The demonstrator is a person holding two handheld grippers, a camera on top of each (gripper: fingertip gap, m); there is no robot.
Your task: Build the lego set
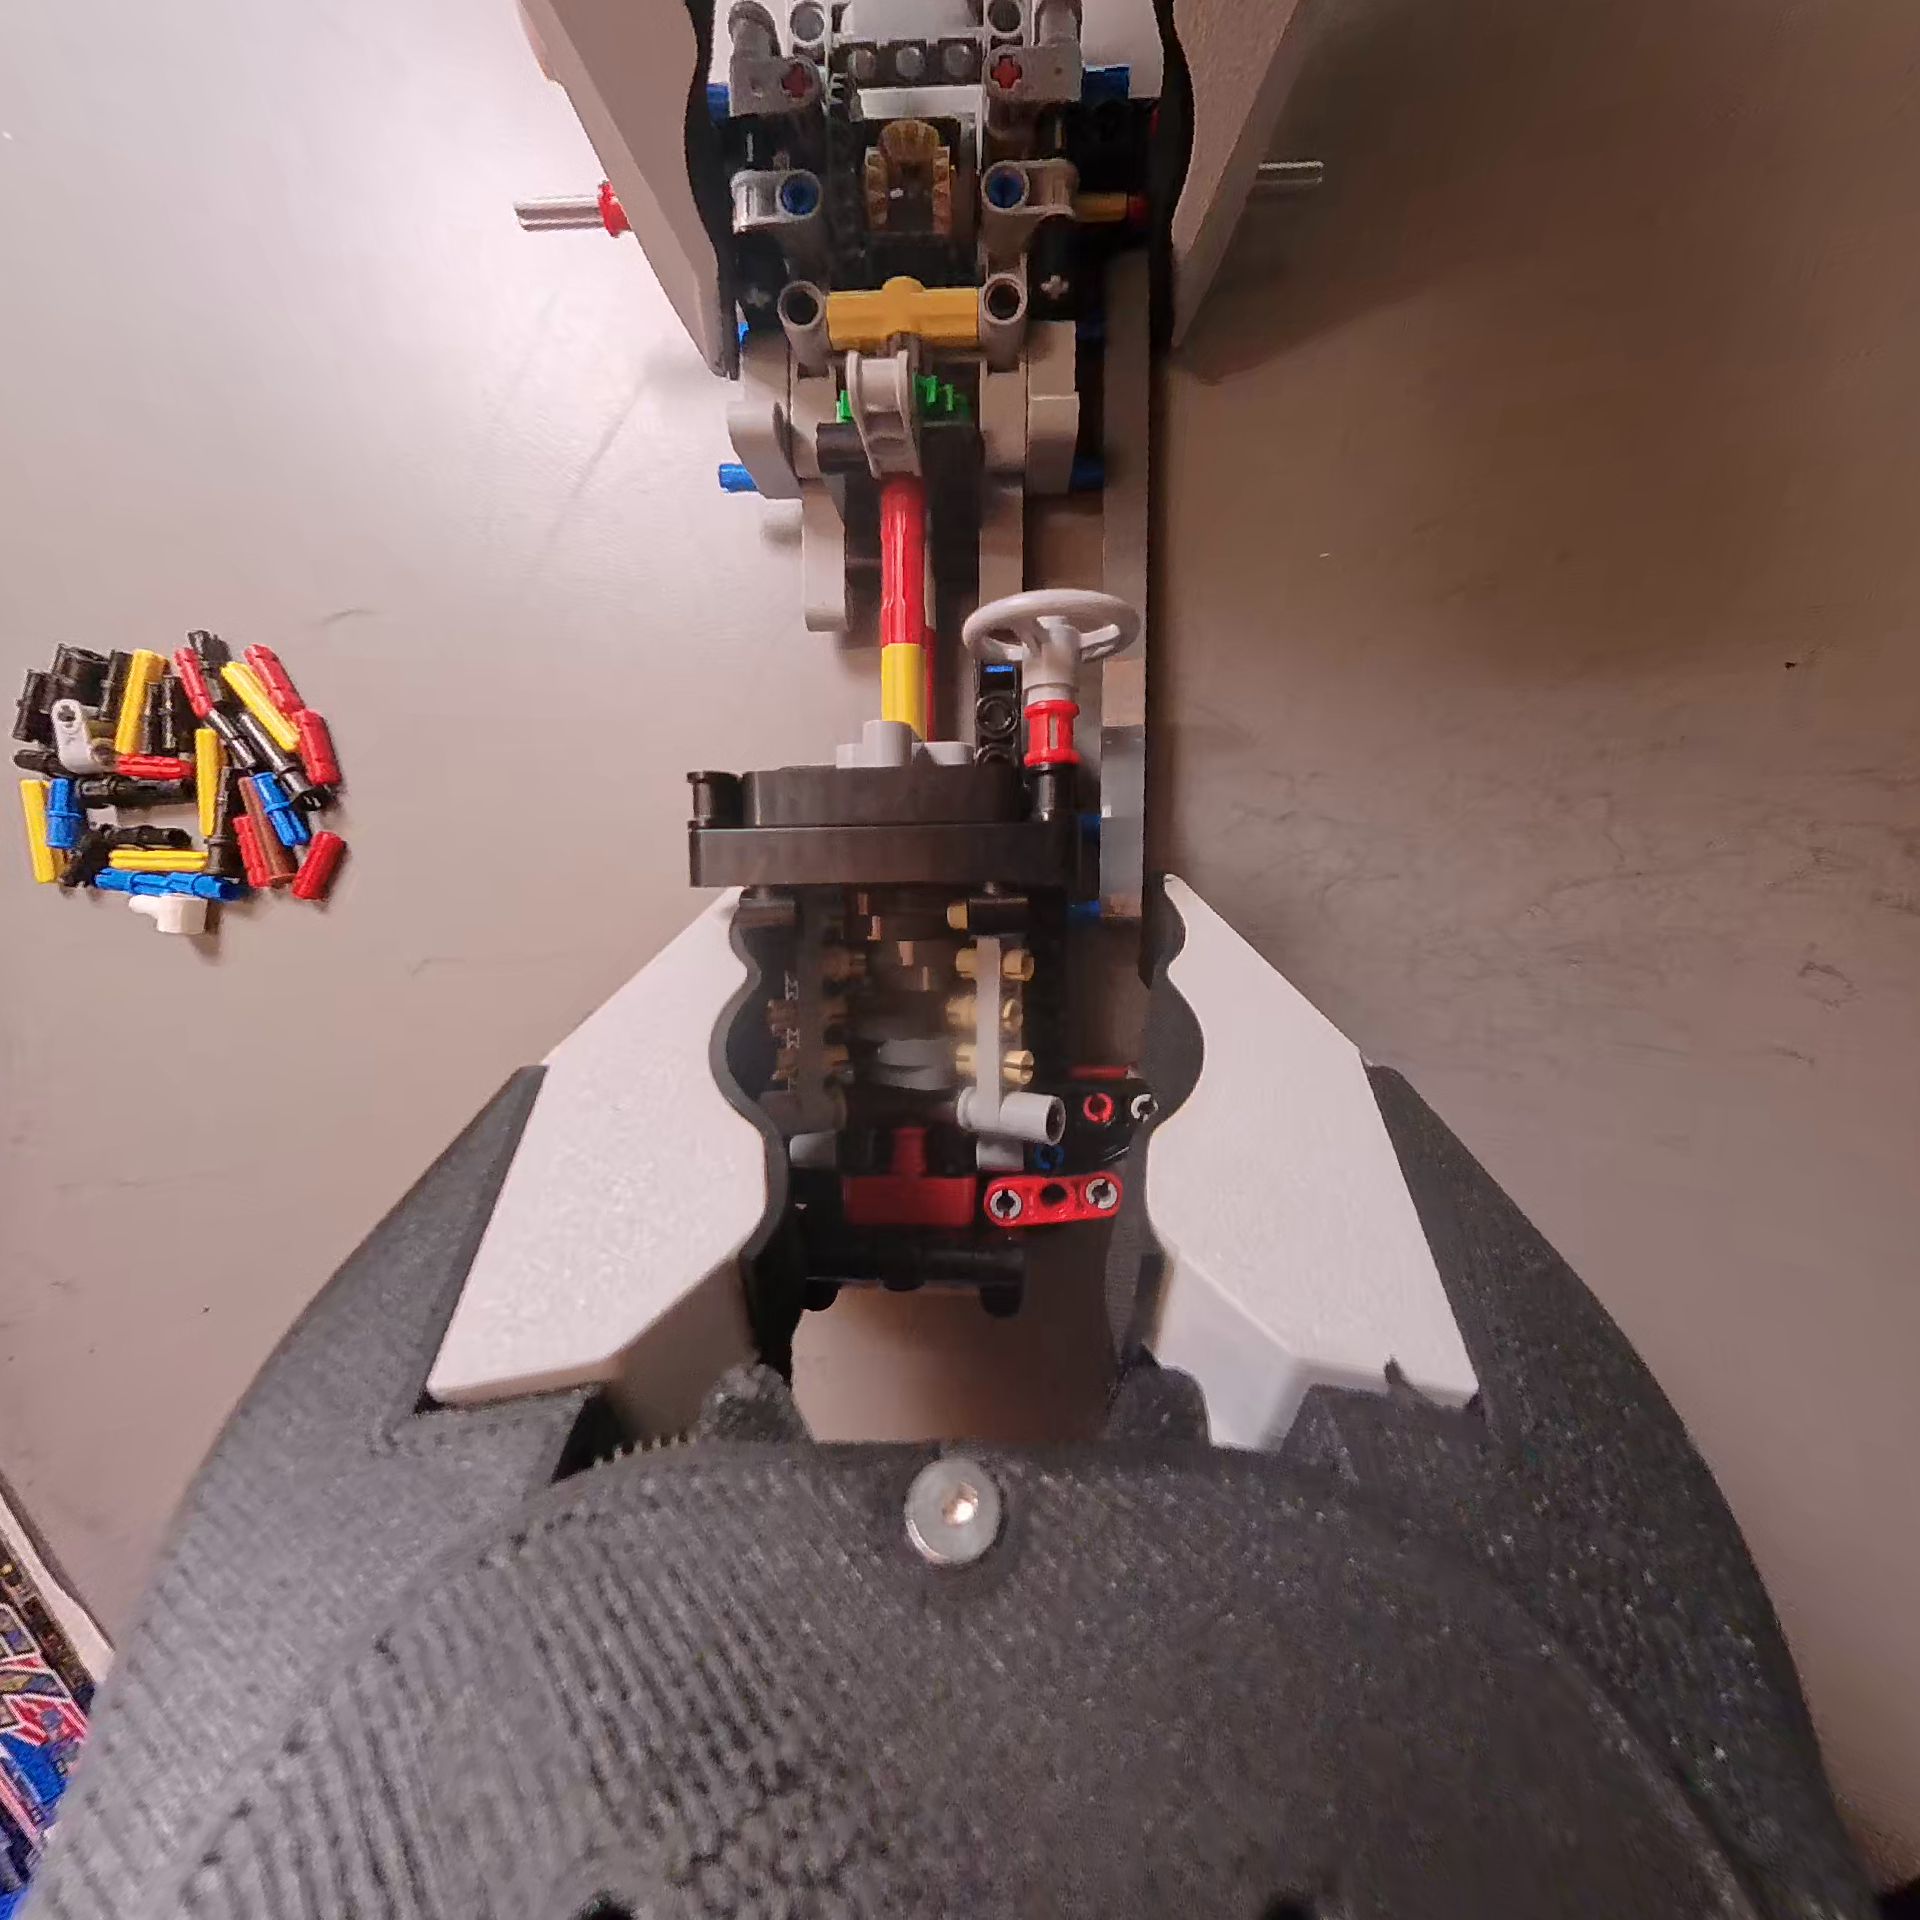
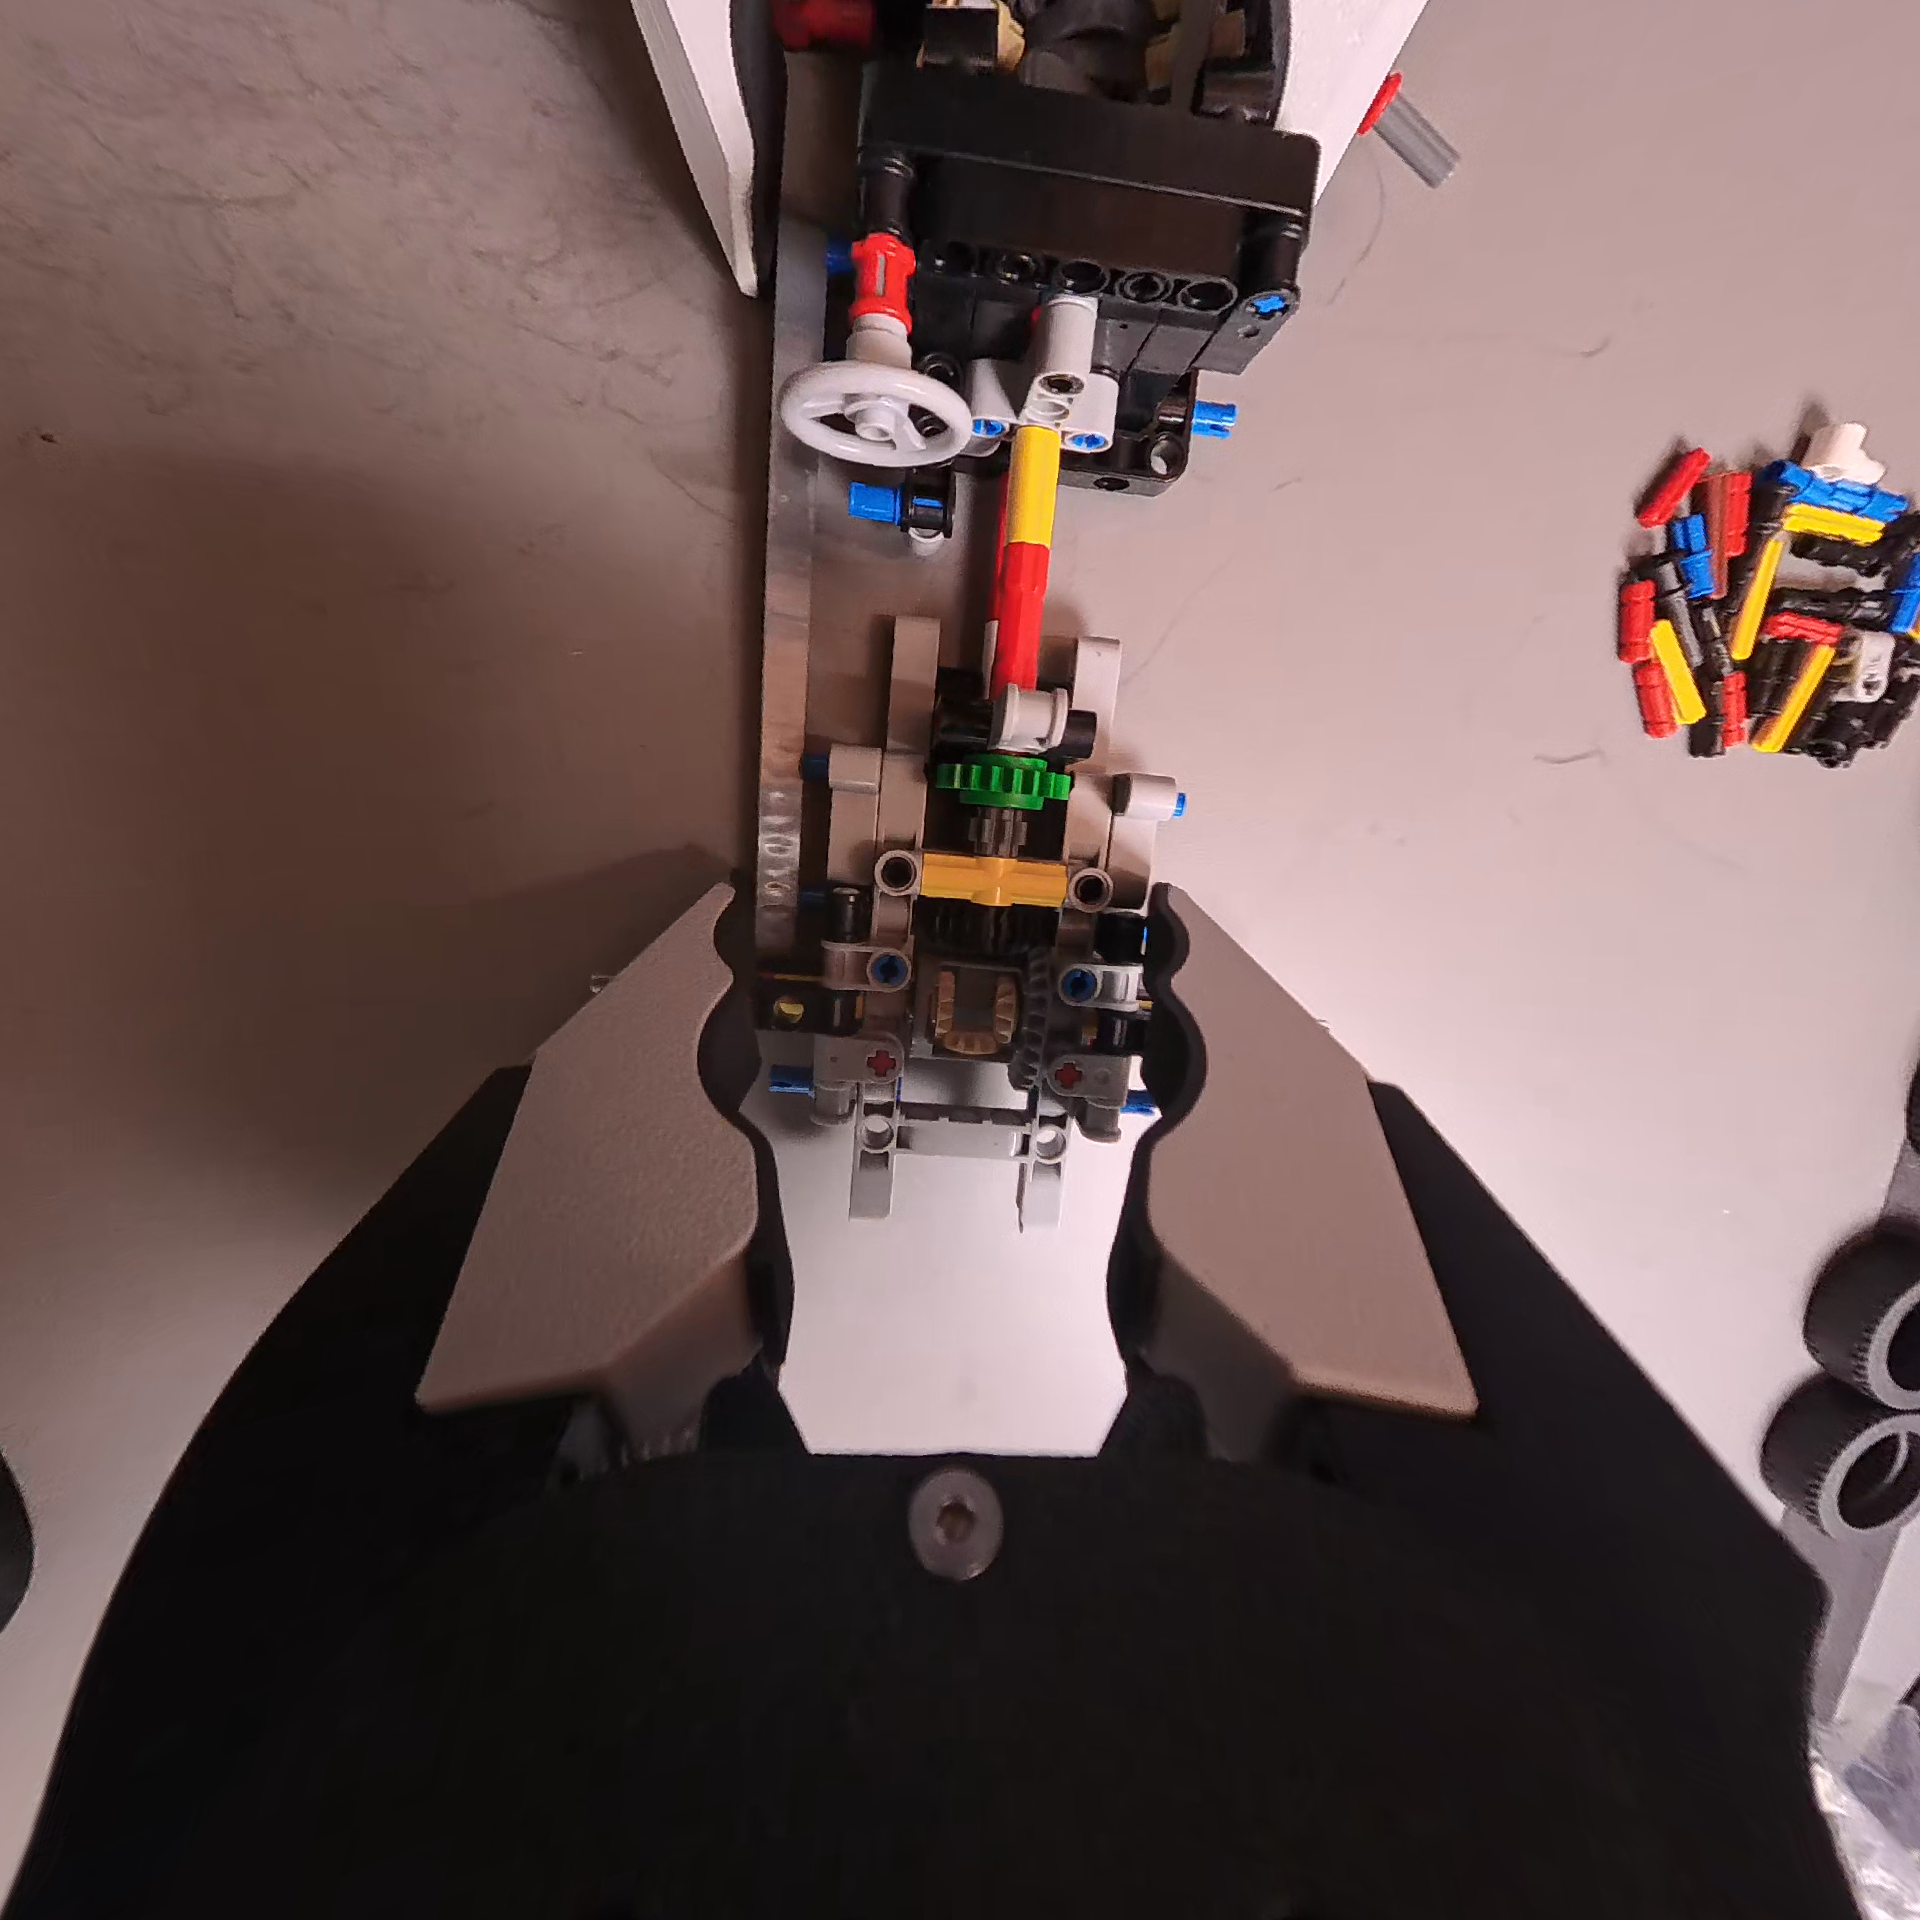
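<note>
A long Lego Technic chassis (image 1: 883, 831) hangs between both grippers above the beige table. My left gripper (image 1: 951, 925) is shut on its engine end, with the white fingers (image 1: 623, 1143) on both sides. My right gripper (image 2: 945, 935) is shut on the differential end (image 2: 992, 878), and its fingers (image 1: 644, 187) show at the top of the left wrist view. A red and yellow axle (image 1: 902, 603) runs along the middle. A grey steering wheel (image 1: 1049, 623) sits beside it, also in the right wrist view (image 2: 868, 416).
A pile of small red, yellow, blue and black pins (image 1: 177, 769) lies on the table beside the chassis, also in the right wrist view (image 2: 1777, 603). A loose grey axle with a red bush (image 1: 571, 213) lies near it. Black tyres (image 2: 1860, 1382) stand at the right edge. My hands' fingertips stand some 10 centimetres from each other.
</note>
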